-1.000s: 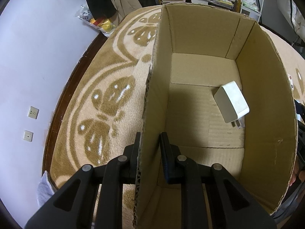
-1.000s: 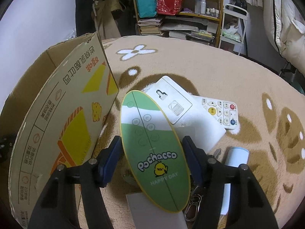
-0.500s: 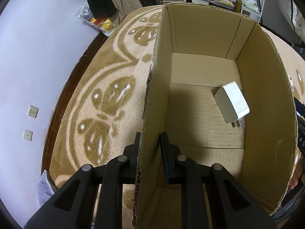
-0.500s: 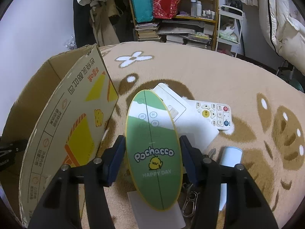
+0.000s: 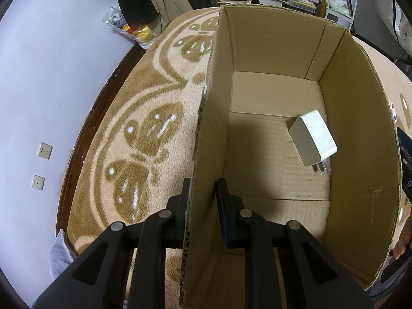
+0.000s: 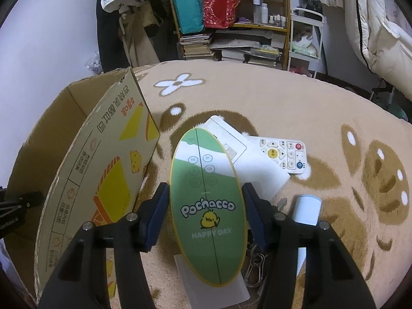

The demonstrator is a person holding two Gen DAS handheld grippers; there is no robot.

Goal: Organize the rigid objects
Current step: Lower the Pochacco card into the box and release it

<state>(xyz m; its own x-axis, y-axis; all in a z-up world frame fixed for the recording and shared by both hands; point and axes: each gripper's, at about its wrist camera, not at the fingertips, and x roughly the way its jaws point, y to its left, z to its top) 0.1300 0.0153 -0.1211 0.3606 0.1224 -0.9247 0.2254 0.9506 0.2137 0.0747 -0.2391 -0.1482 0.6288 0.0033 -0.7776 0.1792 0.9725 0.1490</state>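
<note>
My left gripper [image 5: 202, 193] is shut on the left wall of an open cardboard box [image 5: 208, 118]. A white plug adapter [image 5: 312, 137] lies on the box floor. My right gripper [image 6: 206, 198] is shut on a green oval "Pochacco" case [image 6: 208, 206] and holds it above the carpet, to the right of the box [image 6: 103, 170]. Under and behind the case lie a flat white device [image 6: 231, 139], a white remote [image 6: 283, 154], a pale blue cylinder [image 6: 307, 209] and a key ring [image 6: 253, 267].
The box stands on a beige patterned carpet [image 6: 257, 97]. A white wall [image 5: 38, 77] runs along the left. Shelves with books and bags [image 6: 231, 25] stand at the back. White bedding [image 6: 381, 25] hangs at the right.
My right gripper has lifted the green case higher above the carpet. My left gripper keeps its hold on the box wall and has not moved.
</note>
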